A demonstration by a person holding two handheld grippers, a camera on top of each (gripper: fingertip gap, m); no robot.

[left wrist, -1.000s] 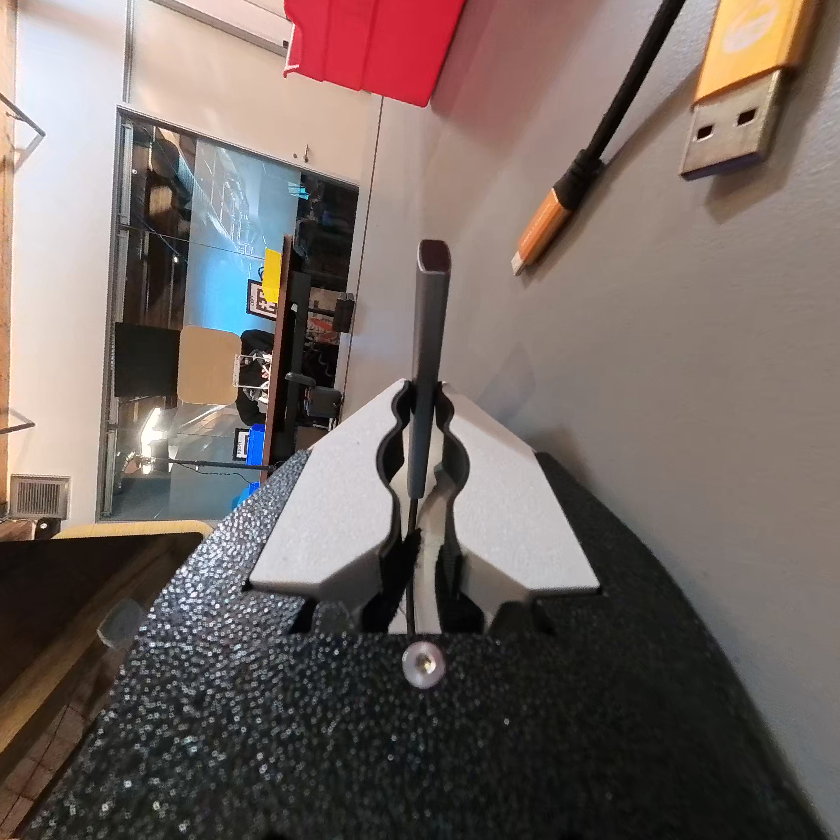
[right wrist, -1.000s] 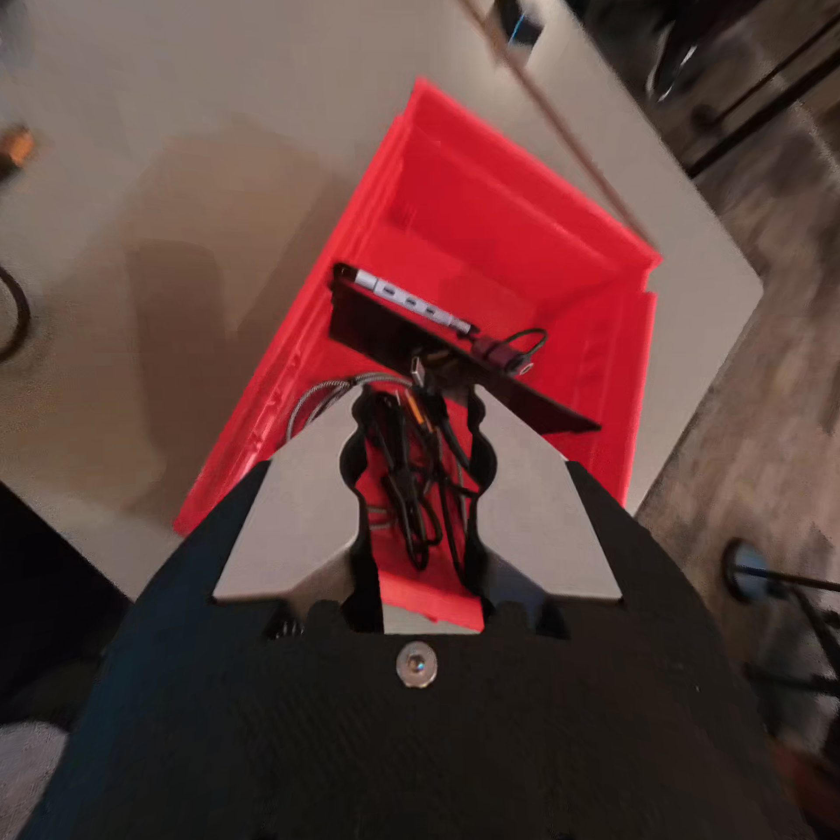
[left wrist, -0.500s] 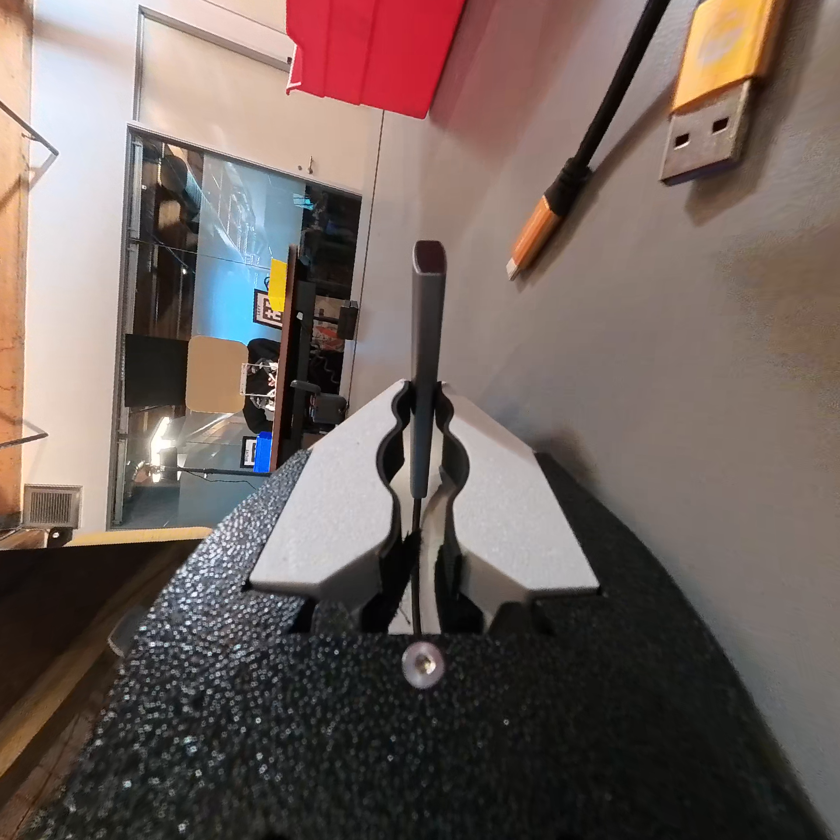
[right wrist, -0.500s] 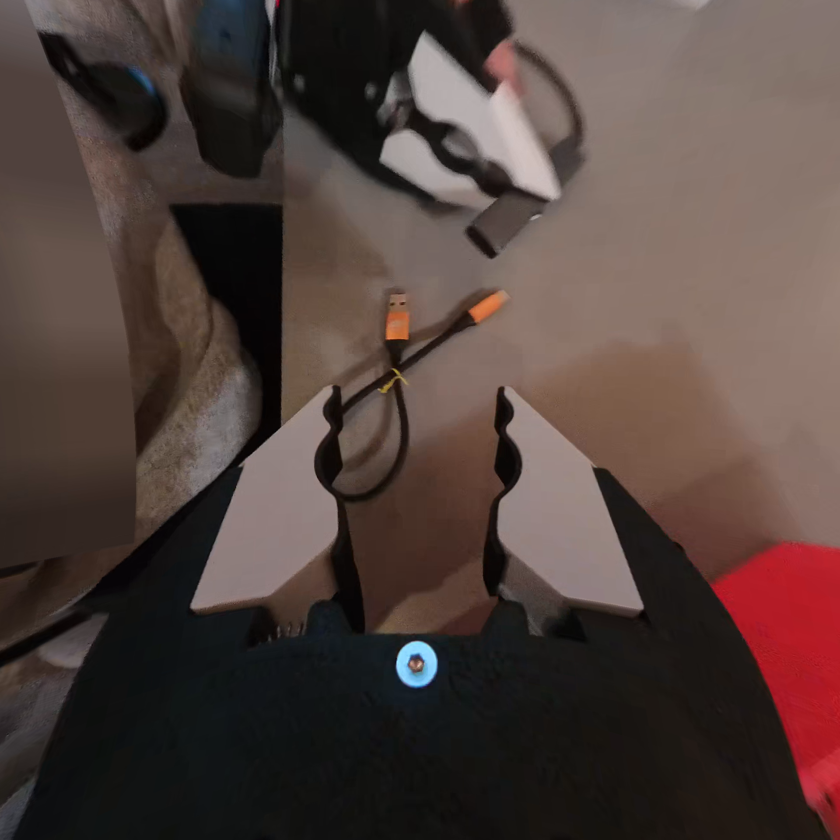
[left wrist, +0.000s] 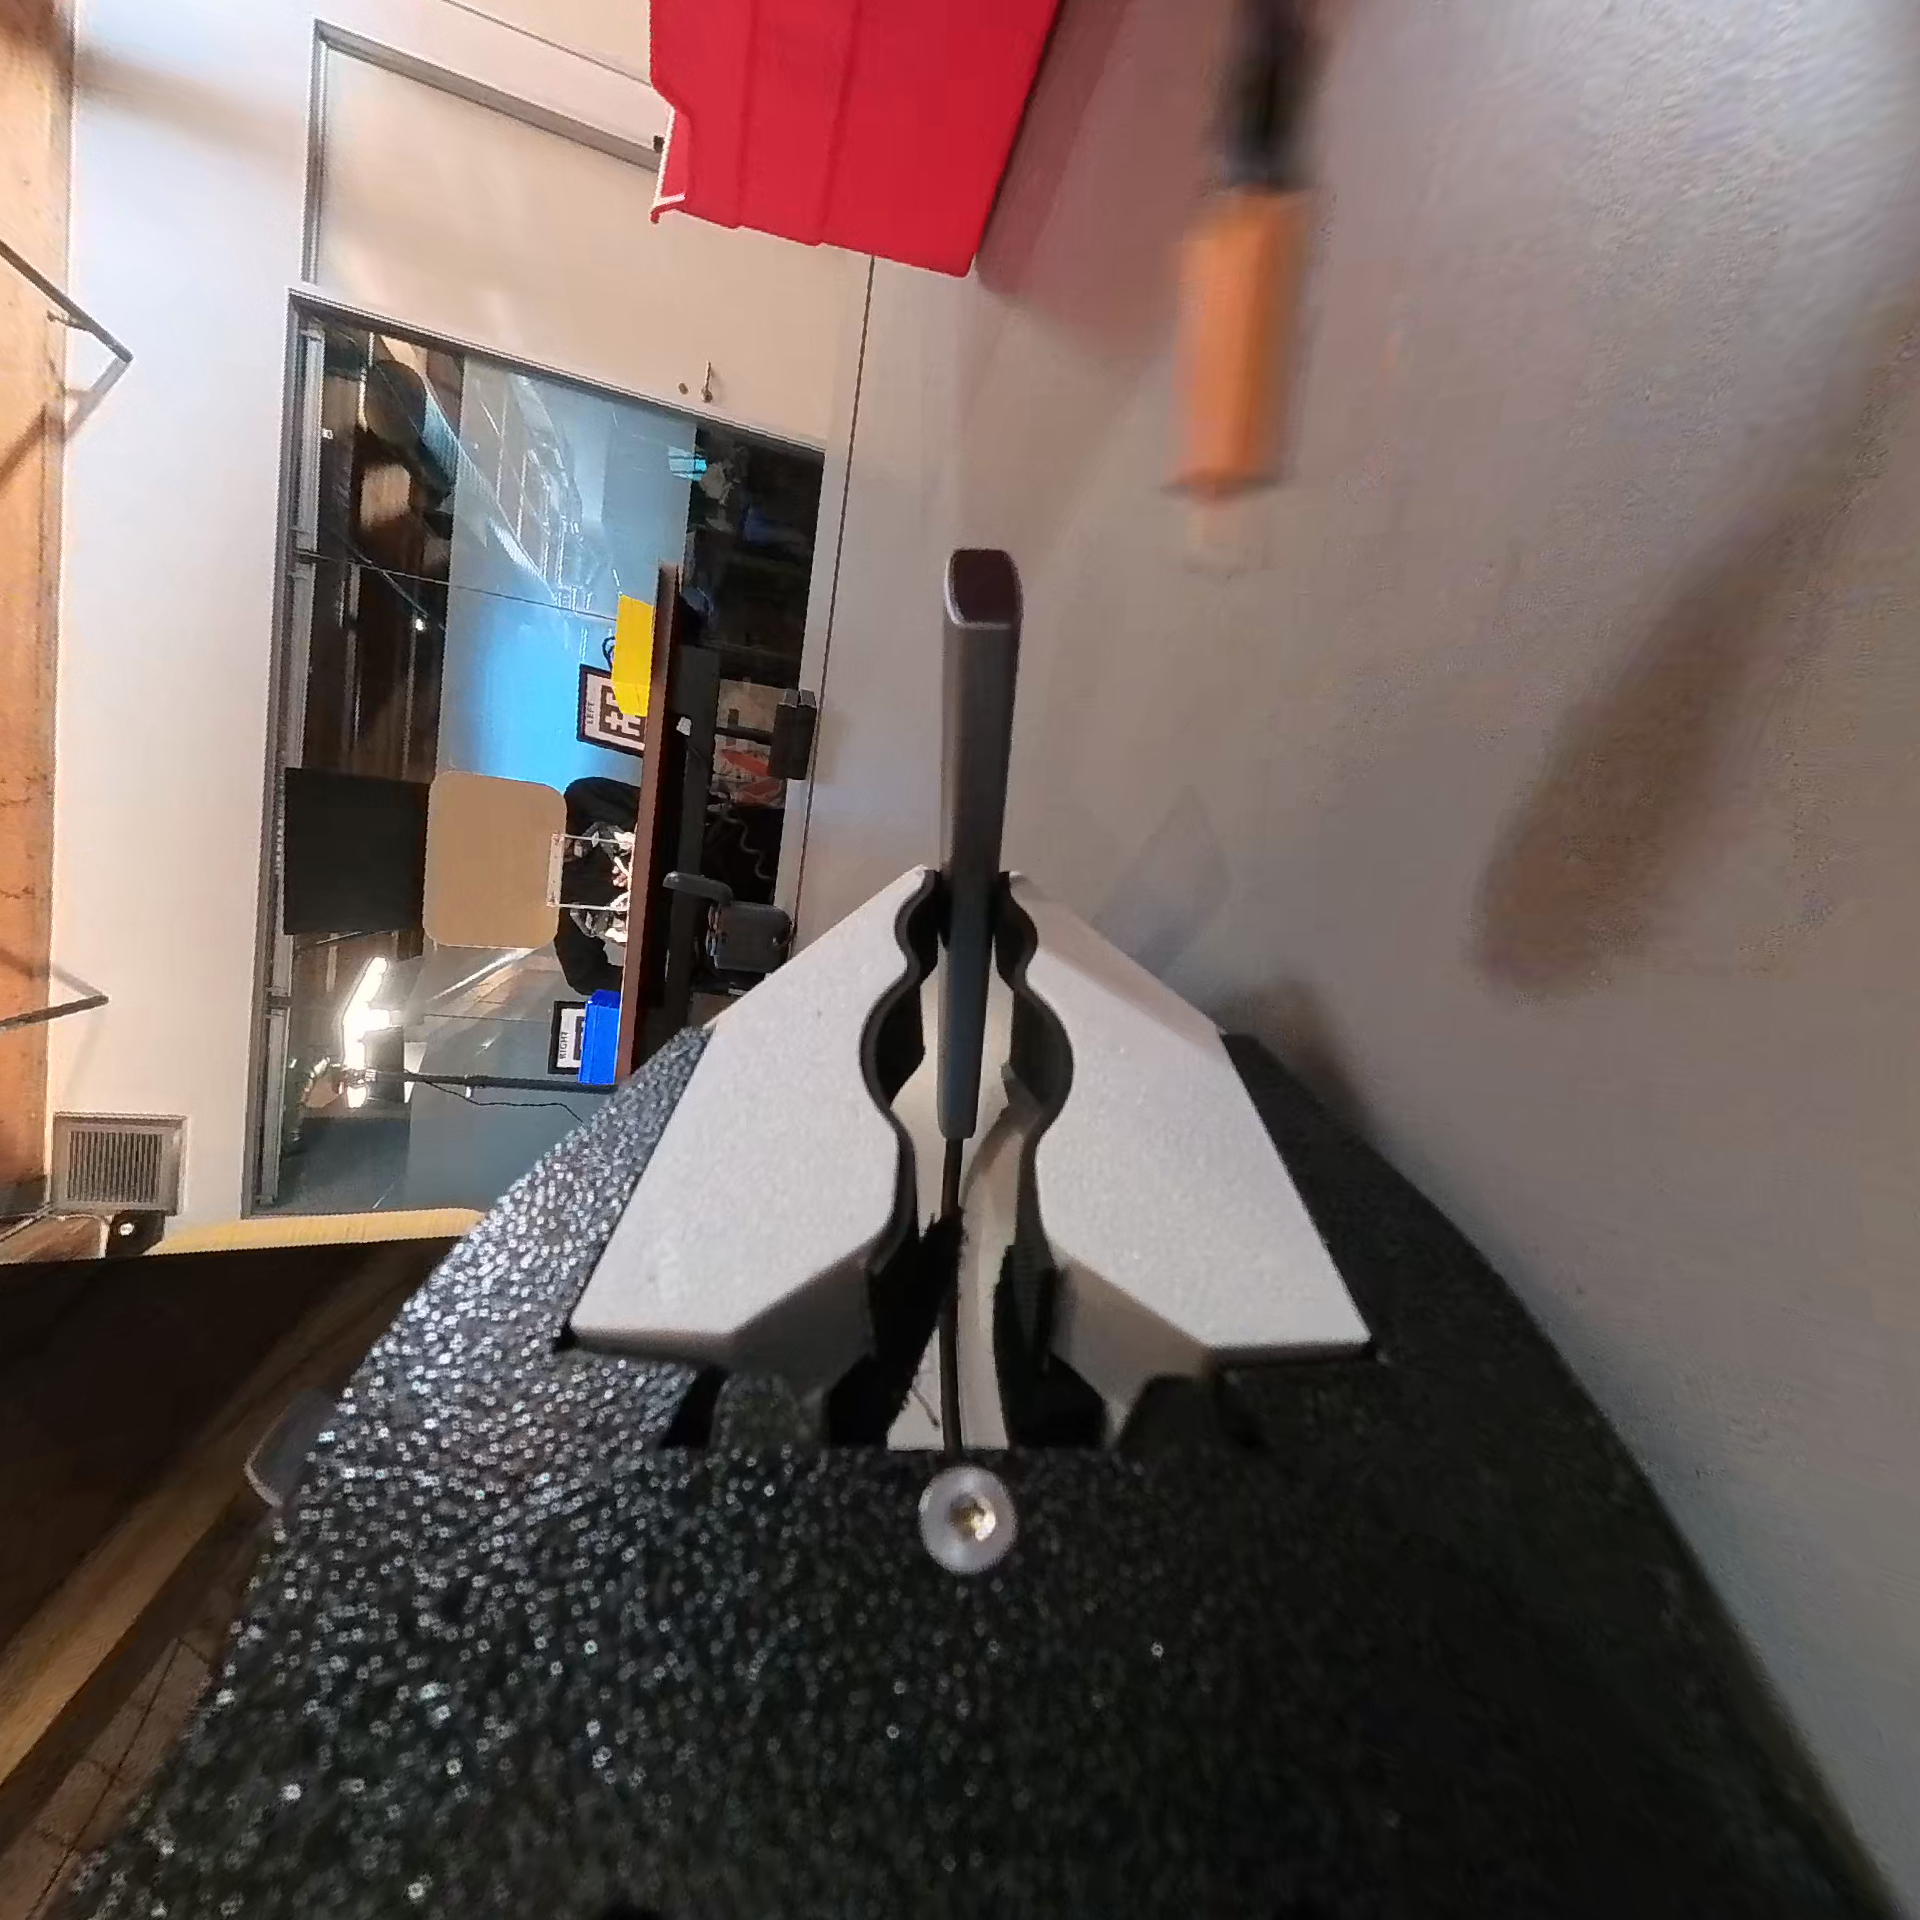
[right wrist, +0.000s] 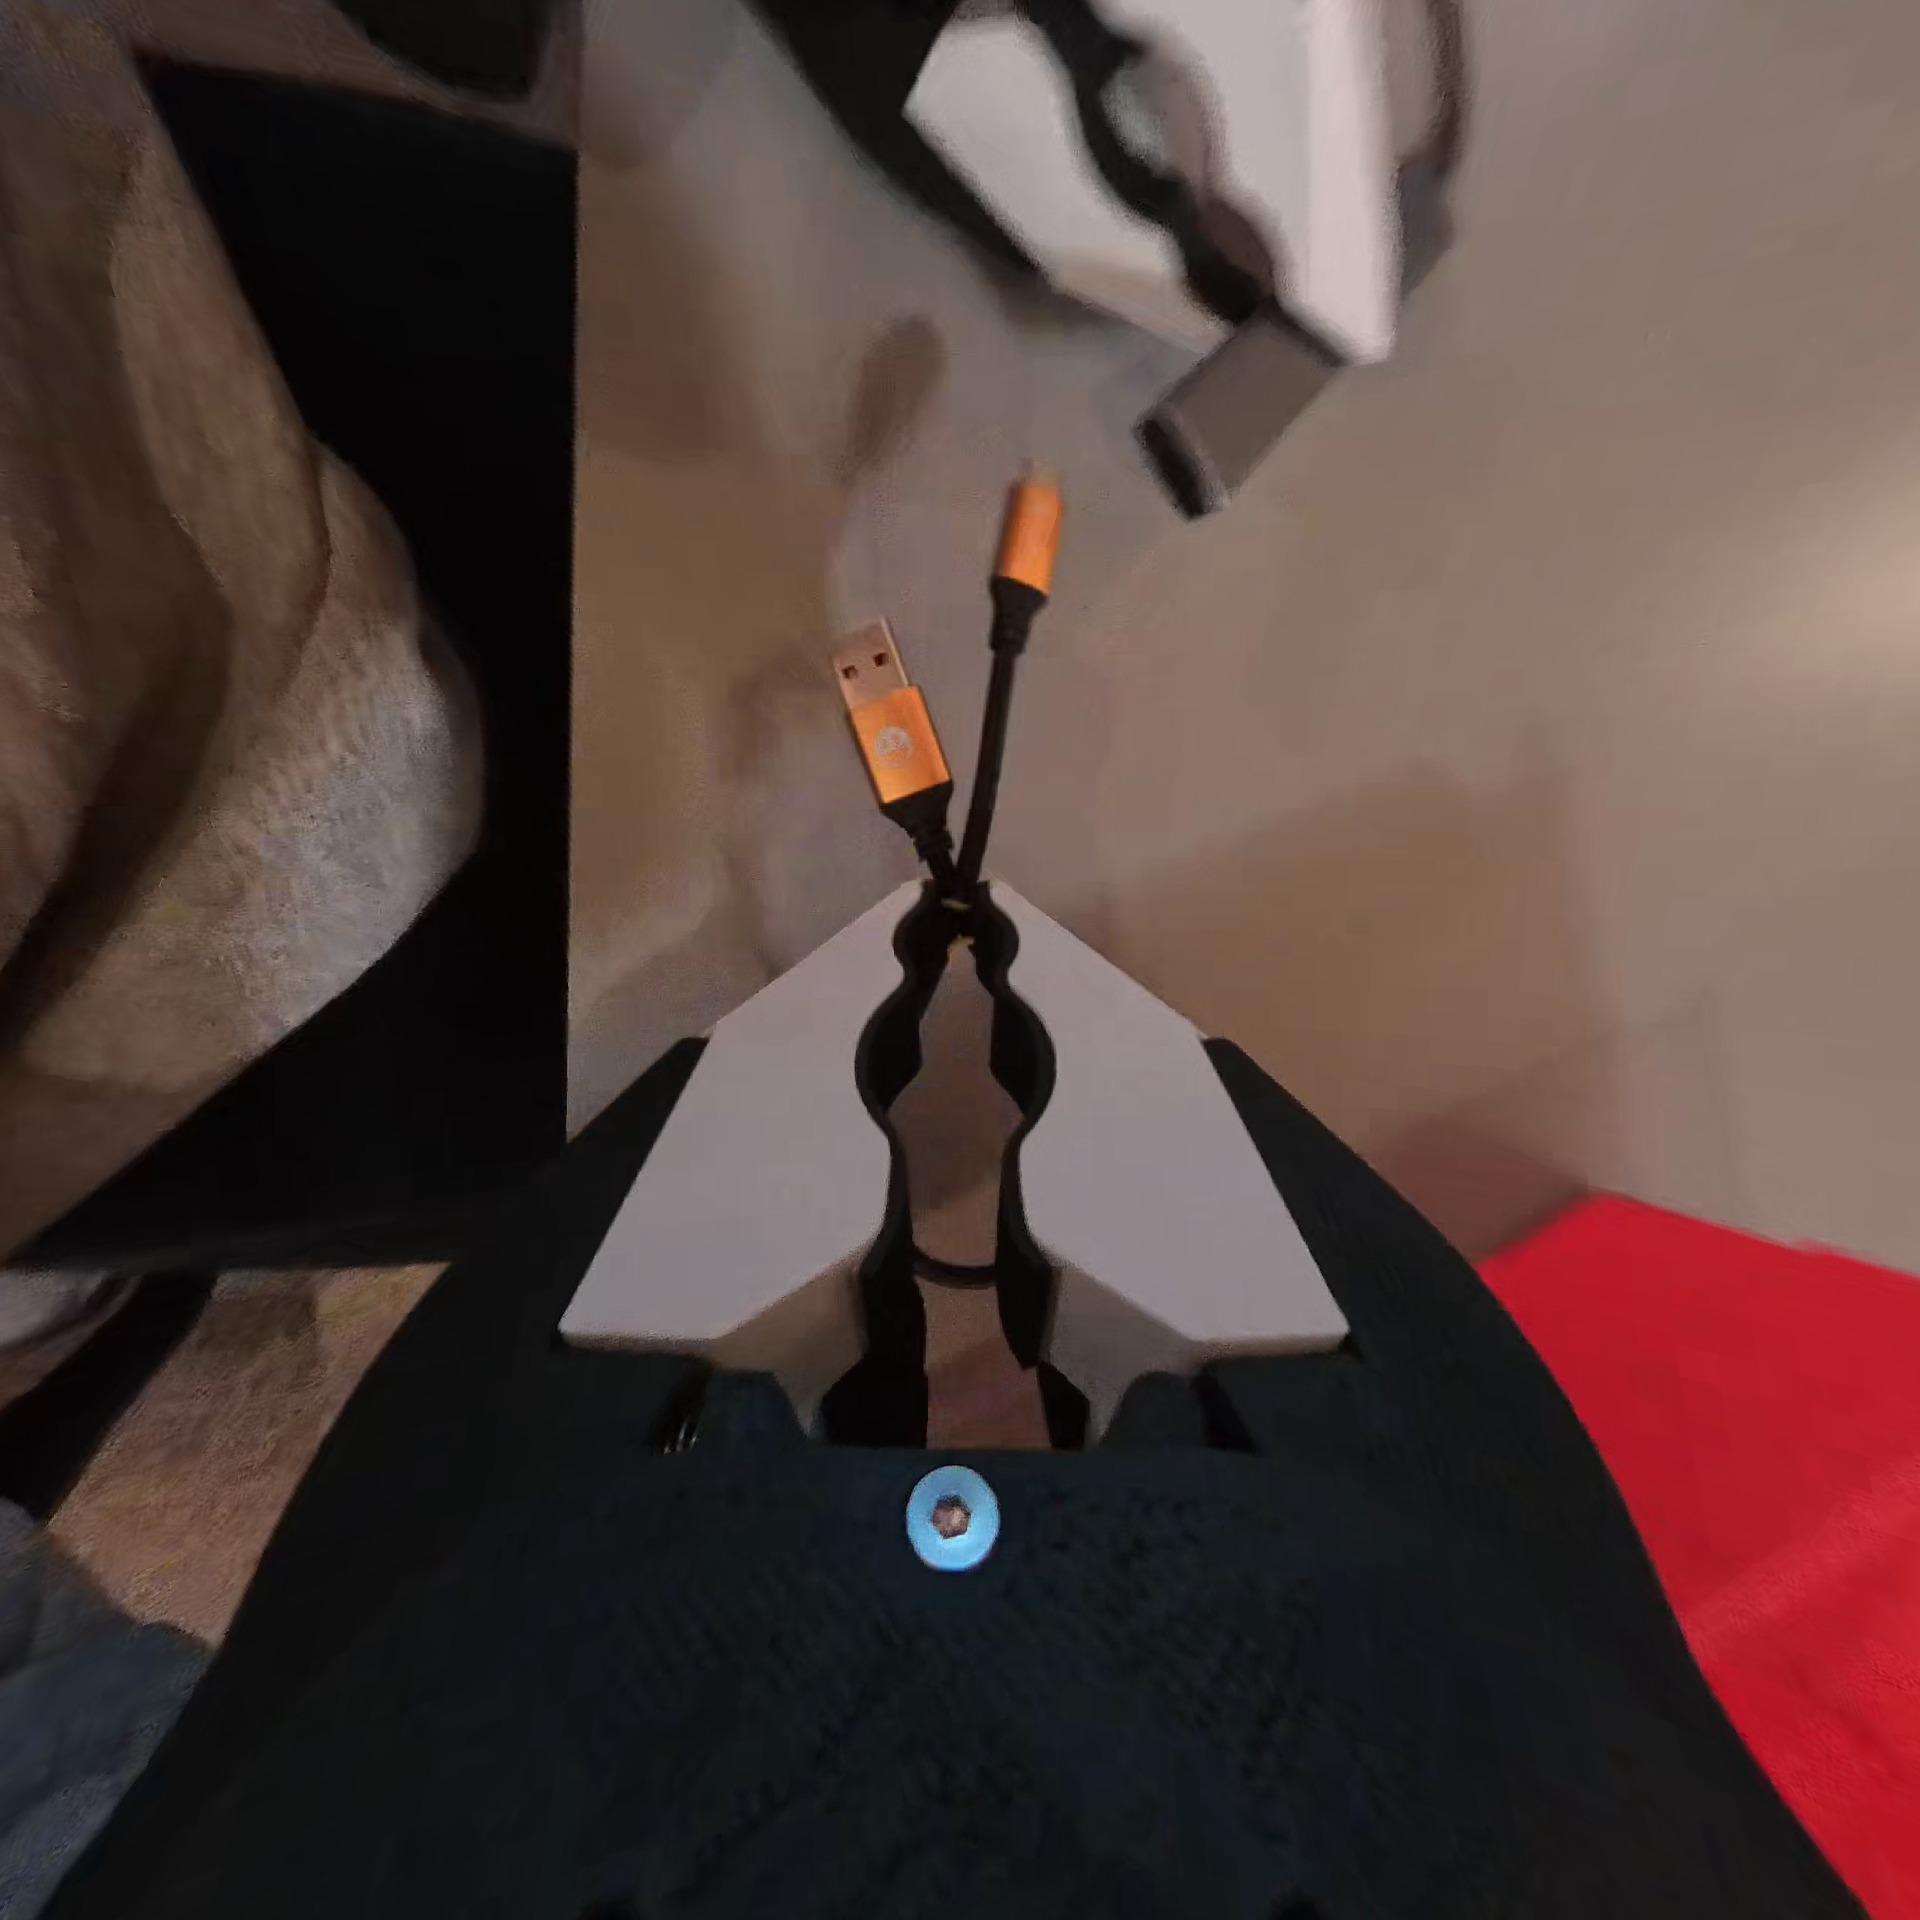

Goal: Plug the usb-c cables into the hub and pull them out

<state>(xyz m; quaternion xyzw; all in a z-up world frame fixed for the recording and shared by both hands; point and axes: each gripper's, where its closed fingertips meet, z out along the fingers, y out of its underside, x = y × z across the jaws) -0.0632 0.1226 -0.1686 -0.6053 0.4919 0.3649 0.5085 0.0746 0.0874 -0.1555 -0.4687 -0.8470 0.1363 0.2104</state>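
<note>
My left gripper (left wrist: pixel 971 894) is shut on a thin dark grey hub (left wrist: pixel 977 748), held on edge just off the grey table (left wrist: pixel 1558 1143). The hub juts forward past the fingertips, its thin black lead running back between the jaws. My right gripper (right wrist: pixel 956 894) is shut on a black cable (right wrist: pixel 987 748) where its two ends cross. An orange USB-A plug (right wrist: pixel 894 738) and an orange USB-C plug (right wrist: pixel 1029 540) stick out ahead. The USB-C plug points toward the hub (right wrist: pixel 1226 416) and stops short of it. It shows blurred in the left wrist view (left wrist: pixel 1236 353).
A red bin (left wrist: pixel 842 114) stands on the table beyond the hub; its corner shows in the right wrist view (right wrist: pixel 1714 1455). The left gripper's body (right wrist: pixel 1174 177) fills the top of that view. A person's beige clothing (right wrist: pixel 208 727) is at the left. The gap from one gripper's tips to the other's is roughly 15 cm.
My right gripper swung from over the red bin to the cable on the table, shut on it and lifted it toward the hub. The left gripper still holds the hub, barely moved.
</note>
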